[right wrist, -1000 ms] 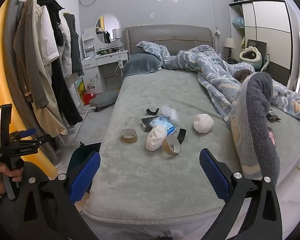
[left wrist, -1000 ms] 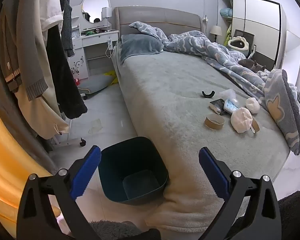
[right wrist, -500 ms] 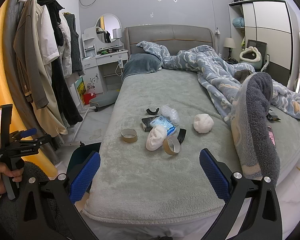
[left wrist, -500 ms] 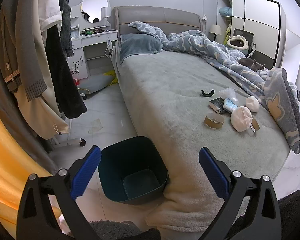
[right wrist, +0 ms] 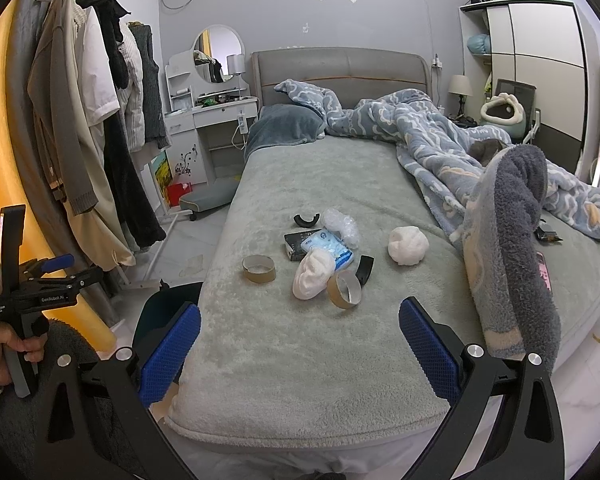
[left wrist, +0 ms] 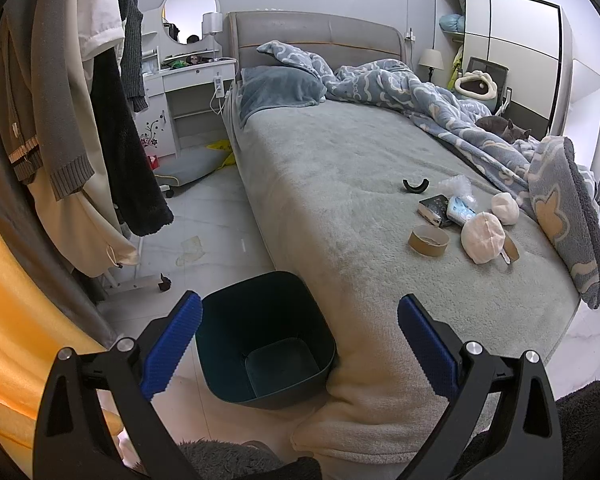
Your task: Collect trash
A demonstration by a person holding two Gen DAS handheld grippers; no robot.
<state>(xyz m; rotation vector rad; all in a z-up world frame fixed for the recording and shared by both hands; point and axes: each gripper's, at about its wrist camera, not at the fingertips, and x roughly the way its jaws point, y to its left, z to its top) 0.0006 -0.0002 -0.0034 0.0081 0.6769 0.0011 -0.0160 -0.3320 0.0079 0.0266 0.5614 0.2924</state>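
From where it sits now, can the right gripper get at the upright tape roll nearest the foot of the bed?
Probably yes: the right gripper is open, only bare blanket lies before the tape roll, and nothing blocks it.

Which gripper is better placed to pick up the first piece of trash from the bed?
Right. The right gripper, open, faces the flat cardboard tape ring on the grey bed; the left gripper, open, hangs over the dark green bin.
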